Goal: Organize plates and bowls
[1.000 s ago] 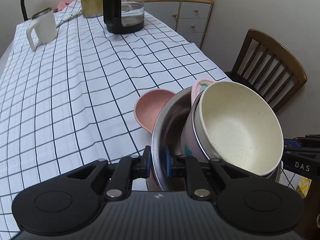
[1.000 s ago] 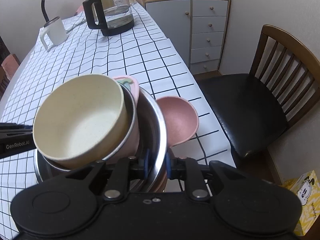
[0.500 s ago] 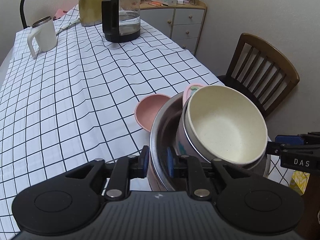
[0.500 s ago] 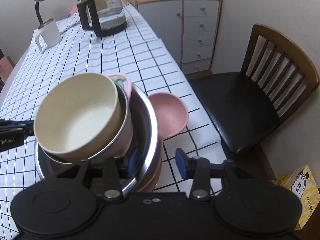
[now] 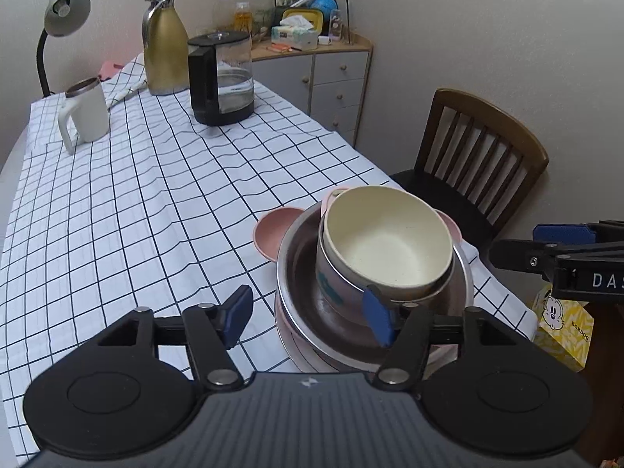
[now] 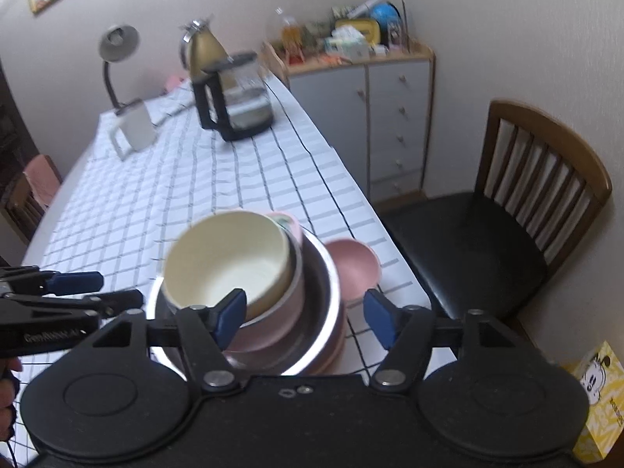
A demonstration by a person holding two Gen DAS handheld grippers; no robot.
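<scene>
Our left claw (image 5: 308,318) and right claw (image 6: 302,319) both hang released, flanking the nested bowl stack (image 5: 386,249) near the bench's (image 5: 136,214) right edge; the pink bowl (image 6: 353,267) sits nearer our right claw.

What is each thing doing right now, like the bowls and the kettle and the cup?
cream bowl: upright, empty, top of the stack
metal bowl: upright, holding the nested bowls
small pink bowl: alone on the cloth, beside the stack
glass kettle: upright, lid on, some water inside
white mug: upright
gold jug: upright, closed
left gripper: open
right gripper: open
</scene>
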